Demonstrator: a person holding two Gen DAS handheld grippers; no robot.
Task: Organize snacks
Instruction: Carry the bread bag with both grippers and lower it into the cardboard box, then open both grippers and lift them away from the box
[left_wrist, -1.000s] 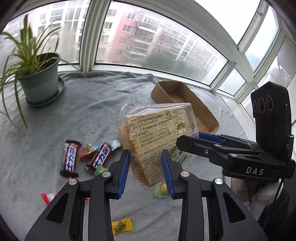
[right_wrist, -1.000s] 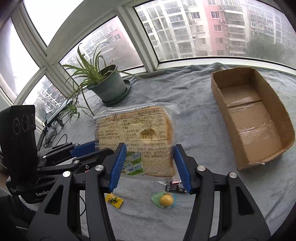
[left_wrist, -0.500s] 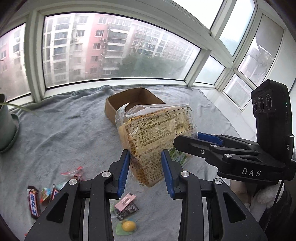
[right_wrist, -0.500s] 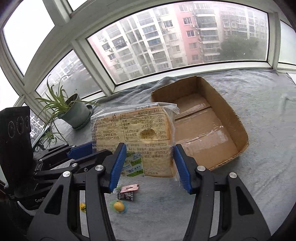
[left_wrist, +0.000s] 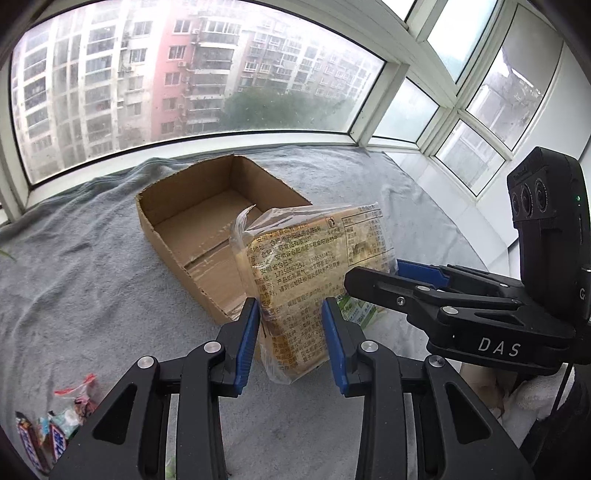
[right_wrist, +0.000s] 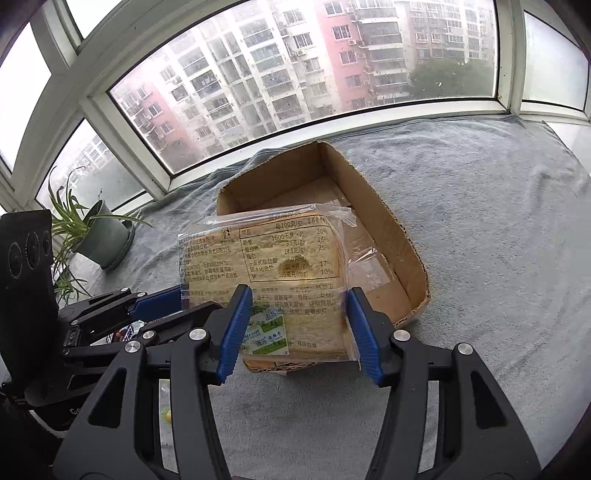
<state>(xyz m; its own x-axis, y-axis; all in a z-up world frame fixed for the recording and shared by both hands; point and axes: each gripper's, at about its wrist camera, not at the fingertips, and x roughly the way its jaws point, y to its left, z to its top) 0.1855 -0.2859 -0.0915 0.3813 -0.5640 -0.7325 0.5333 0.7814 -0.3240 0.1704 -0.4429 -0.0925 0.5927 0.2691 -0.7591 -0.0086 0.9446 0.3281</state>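
Carried across the table since the earlier frame, the bagged sliced bread (left_wrist: 314, 273) now hangs at the near end of the cardboard box (left_wrist: 207, 225), where before it was over the loose candy with the box well off to one side. Both tools hold the bag clear of the surface: the left tool (left_wrist: 290, 341) grips its narrow edge with the blue pads close together, and the right tool (right_wrist: 299, 328) spans its broad face at a wider setting, pads pressing the film on both sides.

Step in hand: transport of the bread to the box, judged nearly complete. The next move calls for advancing the bag past the near wall, lowering it onto the empty box floor, and then releasing both tools.

Edges: in the right wrist view the bag's lower edge overlaps the near box wall, so clearance there cannot be confirmed. The box interior appears roomy enough. Grey cloth (right_wrist: 498, 229) around the box is bare on the far side; chocolate bars (left_wrist: 40, 439) and wrapped candies lie well apart at lower left, and a potted plant (right_wrist: 99, 236) stands by the window.
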